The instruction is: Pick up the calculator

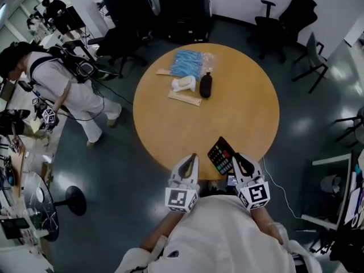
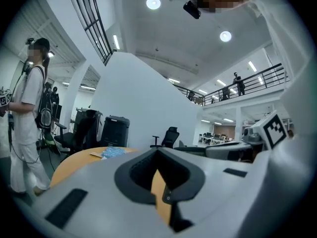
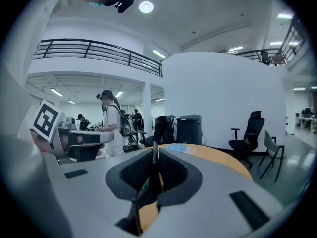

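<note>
The black calculator point(image 1: 220, 155), with rows of coloured keys, hangs tilted over the near edge of the round wooden table point(image 1: 170, 124). My right gripper point(image 1: 235, 159) is shut on its right side. In the right gripper view the calculator point(image 3: 154, 170) stands edge-on as a thin dark blade between the pads of the right gripper point(image 3: 152, 185). My left gripper point(image 1: 193, 158) hovers just left of the calculator, apart from it, with its fingers together and nothing in them. In the left gripper view the left gripper point(image 2: 162, 185) shows only a sliver of tabletop between its pads.
At the table's far side lie a blue packet point(image 1: 187, 63), a black pouch point(image 1: 206, 85), a white object point(image 1: 183, 84) and a wooden strip point(image 1: 185, 98). A person in white point(image 1: 65, 87) stands left of the table. Office chairs point(image 1: 284, 19) stand behind it.
</note>
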`<state>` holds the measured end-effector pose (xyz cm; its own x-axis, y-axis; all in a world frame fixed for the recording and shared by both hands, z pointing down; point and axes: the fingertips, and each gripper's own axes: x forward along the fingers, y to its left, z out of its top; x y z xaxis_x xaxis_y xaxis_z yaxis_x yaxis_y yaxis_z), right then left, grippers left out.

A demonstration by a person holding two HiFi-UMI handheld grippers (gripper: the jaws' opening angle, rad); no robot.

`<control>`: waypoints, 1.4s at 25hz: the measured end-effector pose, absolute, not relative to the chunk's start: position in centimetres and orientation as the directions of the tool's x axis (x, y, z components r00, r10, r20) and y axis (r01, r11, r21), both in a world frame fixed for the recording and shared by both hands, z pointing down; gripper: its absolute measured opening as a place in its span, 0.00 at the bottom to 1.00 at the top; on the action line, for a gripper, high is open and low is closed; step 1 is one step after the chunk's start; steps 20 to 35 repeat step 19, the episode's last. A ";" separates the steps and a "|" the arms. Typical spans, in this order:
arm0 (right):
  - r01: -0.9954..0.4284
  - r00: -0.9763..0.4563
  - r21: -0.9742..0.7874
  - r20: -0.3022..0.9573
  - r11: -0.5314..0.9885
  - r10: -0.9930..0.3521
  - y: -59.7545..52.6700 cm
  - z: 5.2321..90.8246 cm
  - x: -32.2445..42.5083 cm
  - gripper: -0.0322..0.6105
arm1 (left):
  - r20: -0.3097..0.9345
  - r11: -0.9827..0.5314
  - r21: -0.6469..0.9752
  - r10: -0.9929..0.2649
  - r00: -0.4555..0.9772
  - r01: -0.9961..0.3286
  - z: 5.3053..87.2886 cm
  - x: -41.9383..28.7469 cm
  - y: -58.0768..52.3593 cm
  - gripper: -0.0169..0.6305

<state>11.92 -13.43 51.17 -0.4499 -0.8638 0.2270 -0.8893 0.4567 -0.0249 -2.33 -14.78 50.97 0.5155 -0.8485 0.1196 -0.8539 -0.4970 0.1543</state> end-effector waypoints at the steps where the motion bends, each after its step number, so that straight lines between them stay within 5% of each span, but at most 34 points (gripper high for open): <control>1: -0.889 -0.451 -0.028 0.227 0.457 -0.863 -13.4 51.3 11.9 0.13 | 0.119 -0.501 0.155 -0.846 0.519 -0.852 51.0 -2.2 -14.7 0.04; 35: -0.893 -0.446 -0.029 0.202 0.450 -0.872 -14.3 50.7 12.0 0.13 | 0.117 -0.495 0.160 -0.850 0.514 -0.854 51.1 -2.1 -14.8 0.04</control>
